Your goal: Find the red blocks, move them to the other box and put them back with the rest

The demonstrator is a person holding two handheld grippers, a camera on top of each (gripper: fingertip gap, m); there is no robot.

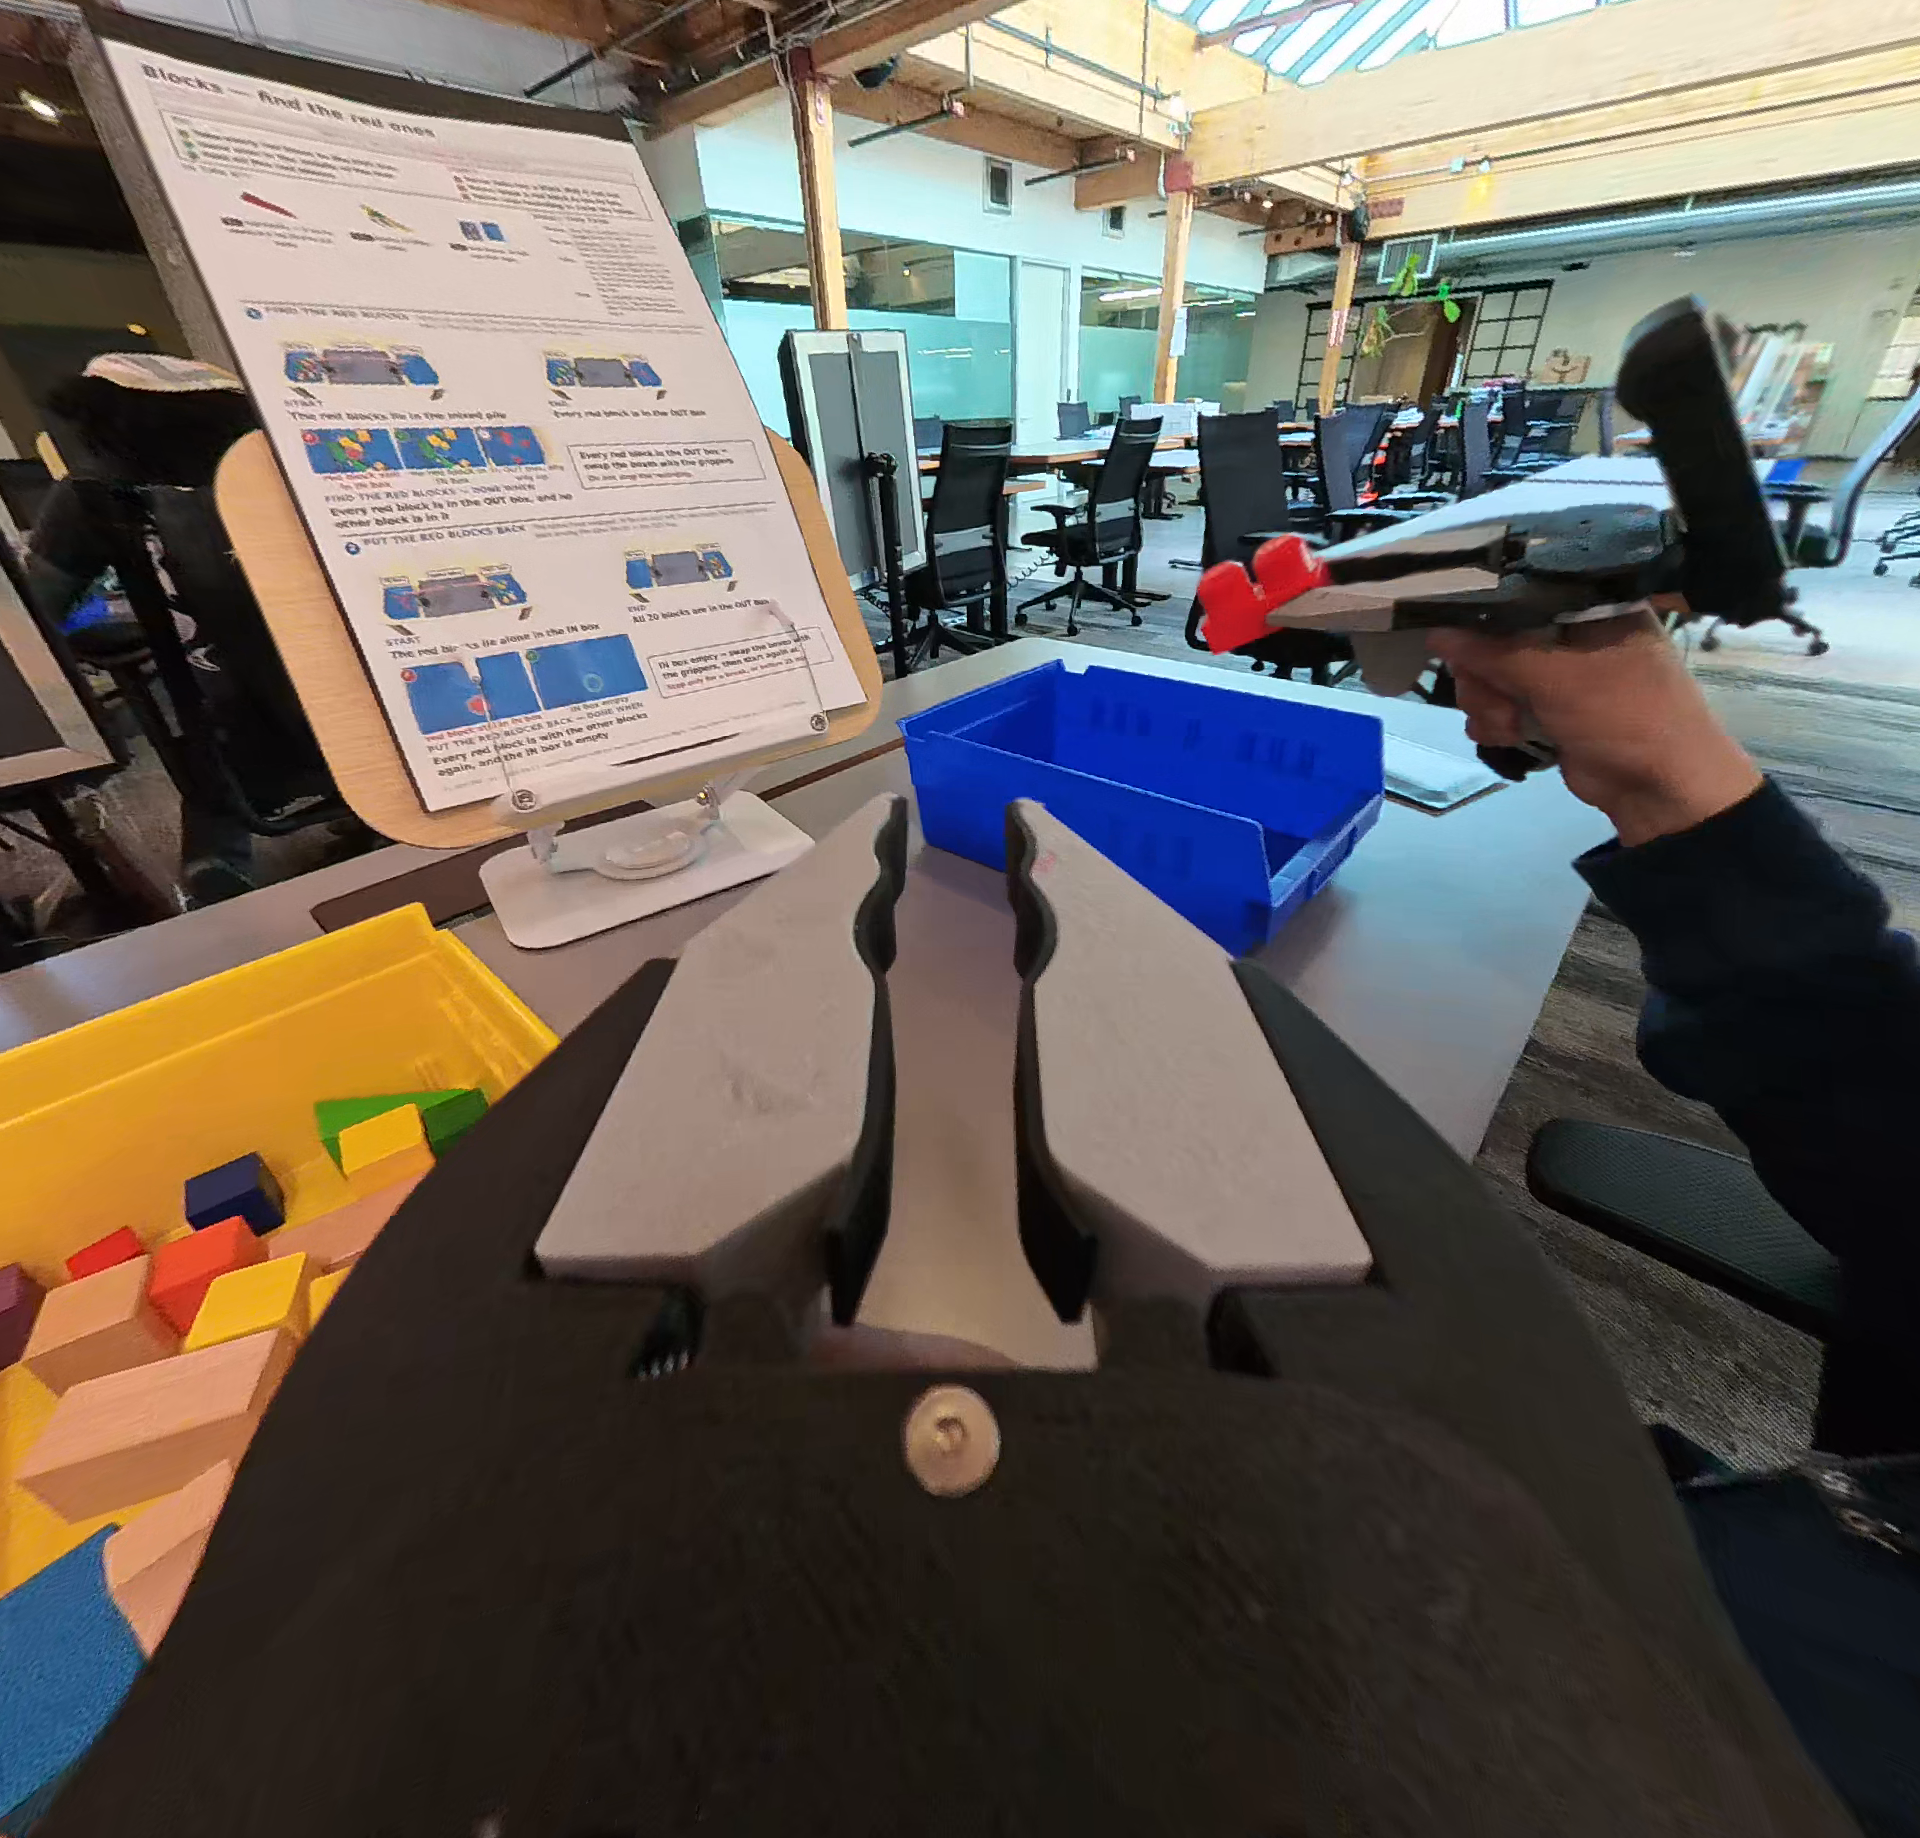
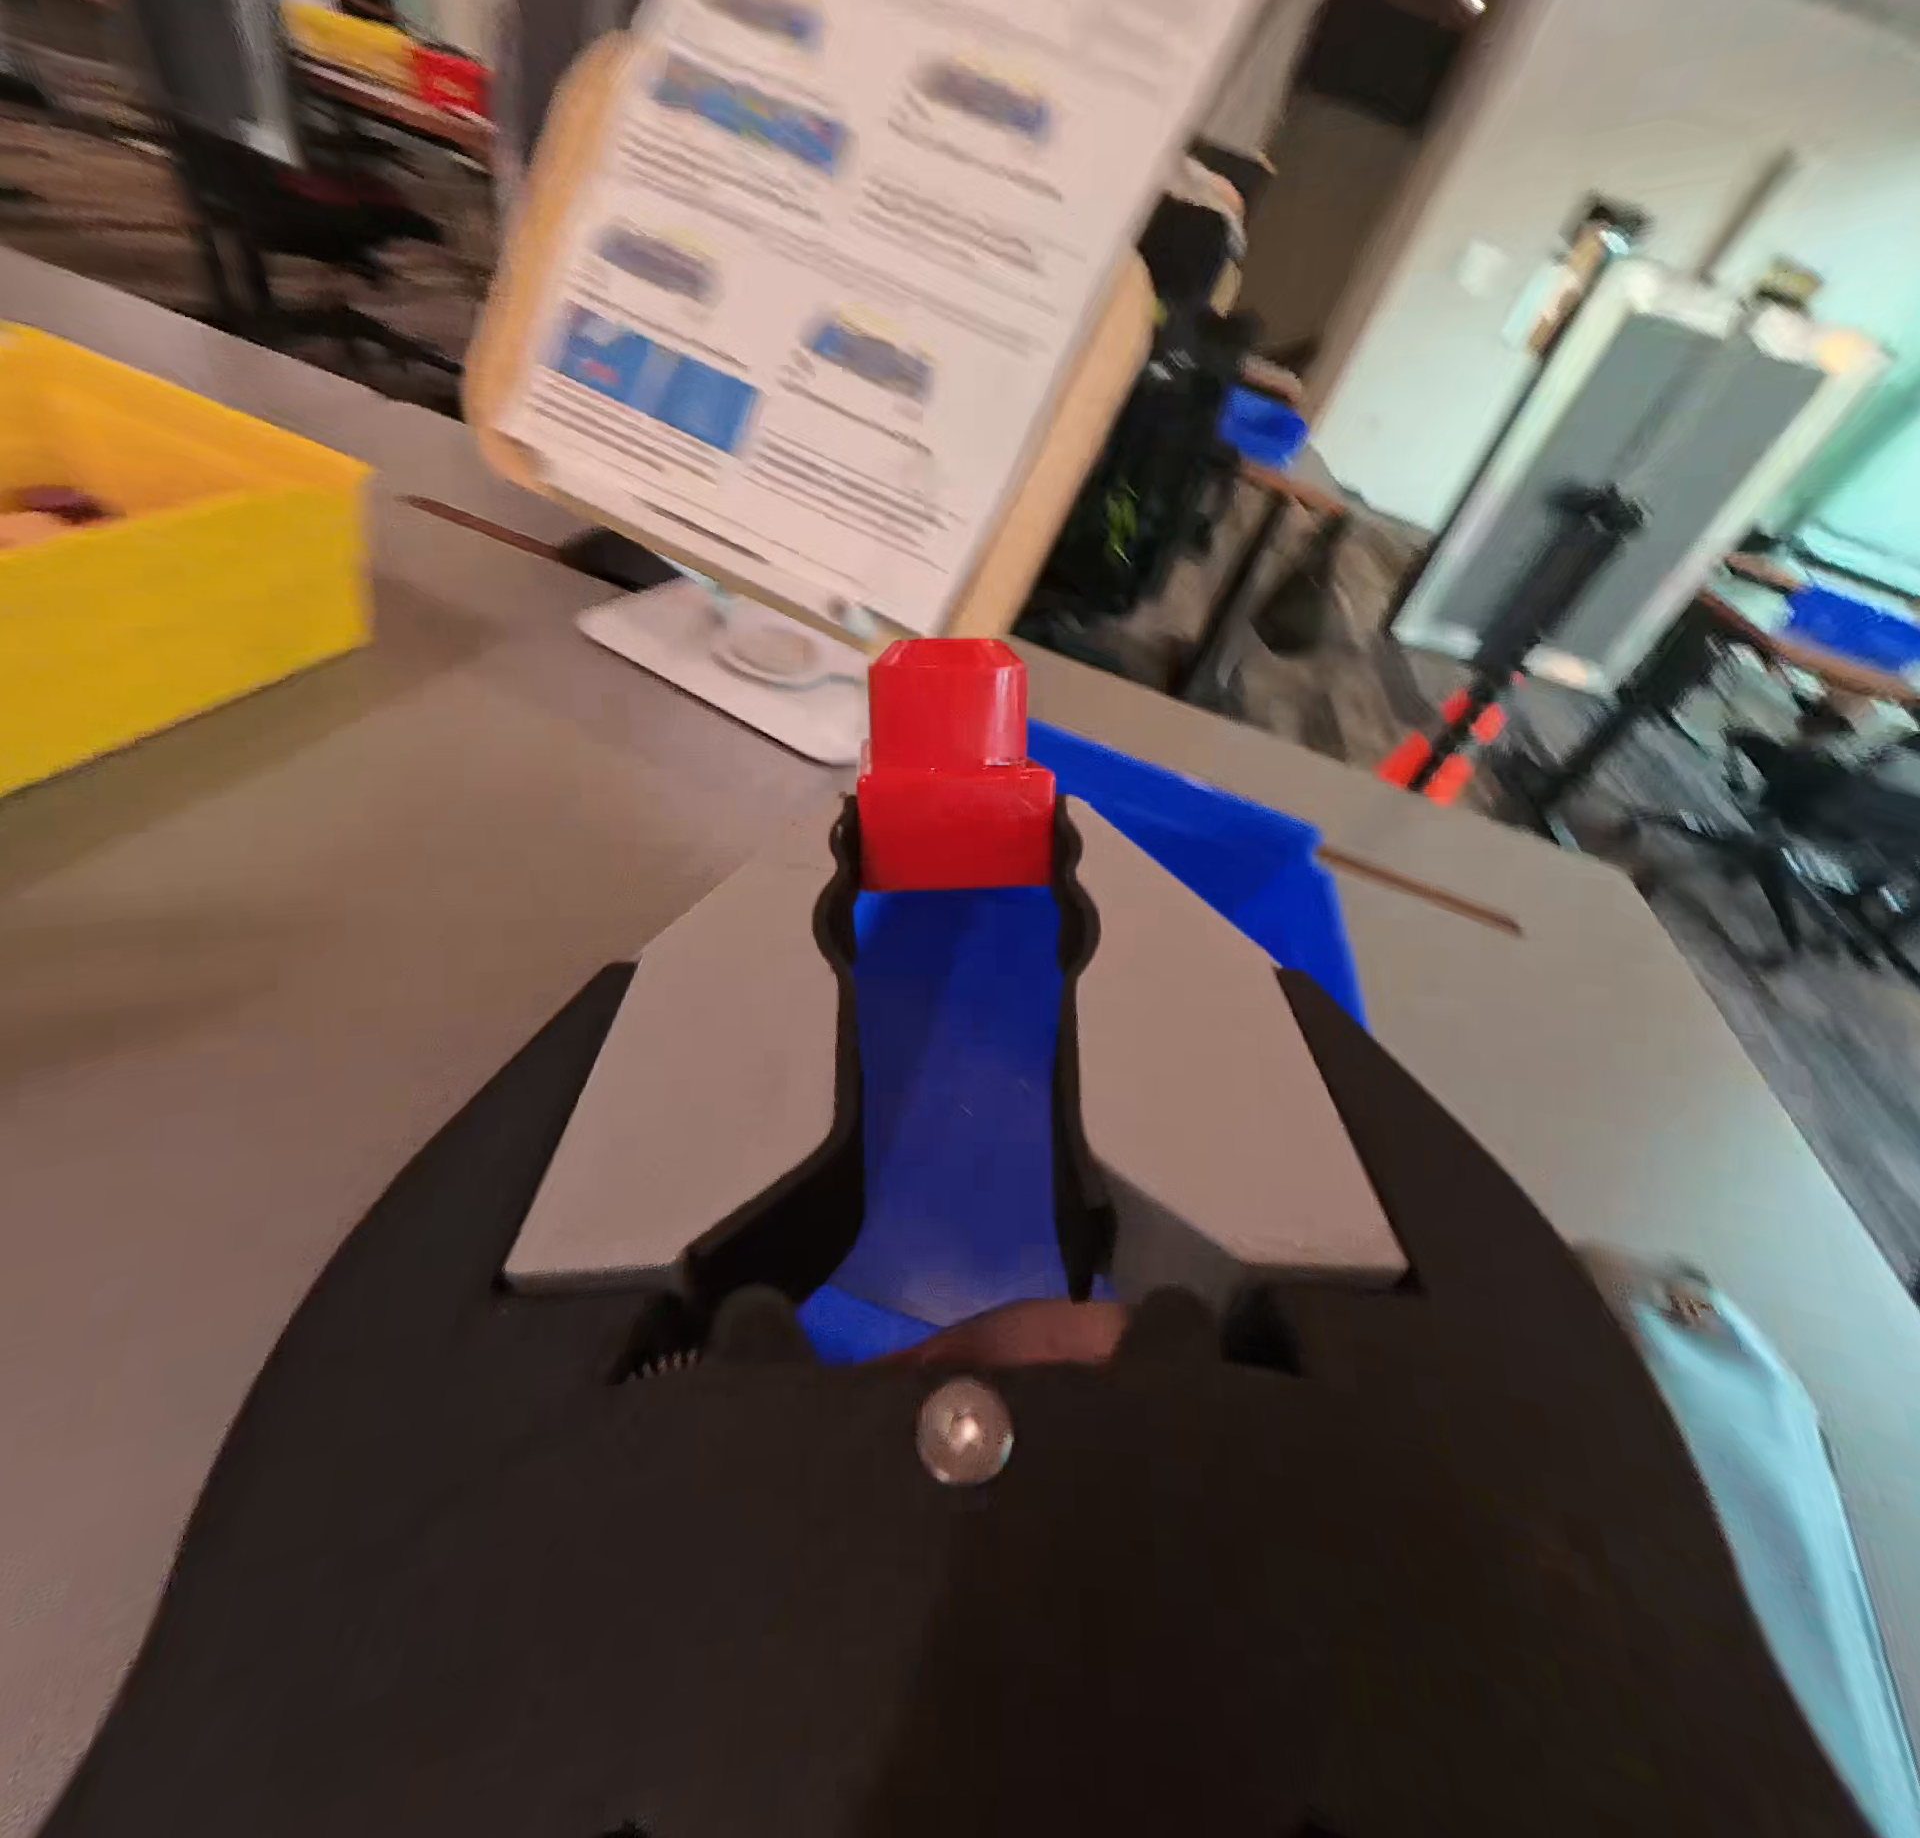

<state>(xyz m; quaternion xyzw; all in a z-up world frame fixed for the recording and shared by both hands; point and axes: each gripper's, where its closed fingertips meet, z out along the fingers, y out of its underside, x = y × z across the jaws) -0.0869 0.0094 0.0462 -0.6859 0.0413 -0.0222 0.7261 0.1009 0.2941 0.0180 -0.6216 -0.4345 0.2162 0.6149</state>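
Observation:
My right gripper [image 2: 956, 832] is shut on a red studded block [image 2: 951, 780] and holds it in the air above the blue box [image 2: 1247, 853]. In the left wrist view the same gripper [image 1: 1288, 593] and red block [image 1: 1252, 588] hang above the blue box [image 1: 1143, 801], which looks empty. My left gripper [image 1: 956, 843] is open and empty, above the table between the two boxes. The yellow box [image 1: 260, 1019] at the lower left holds several mixed blocks, among them a small red one [image 1: 104, 1251] and an orange-red one [image 1: 197, 1279].
An instruction sheet on a wooden stand [image 1: 499, 458] stands behind the boxes on a white base [image 1: 644, 863]. The grey table [image 1: 1403, 936] ends at the right, where a black chair armrest [image 1: 1683, 1227] sits. A person's hand and dark sleeve [image 1: 1621, 749] hold the right gripper.

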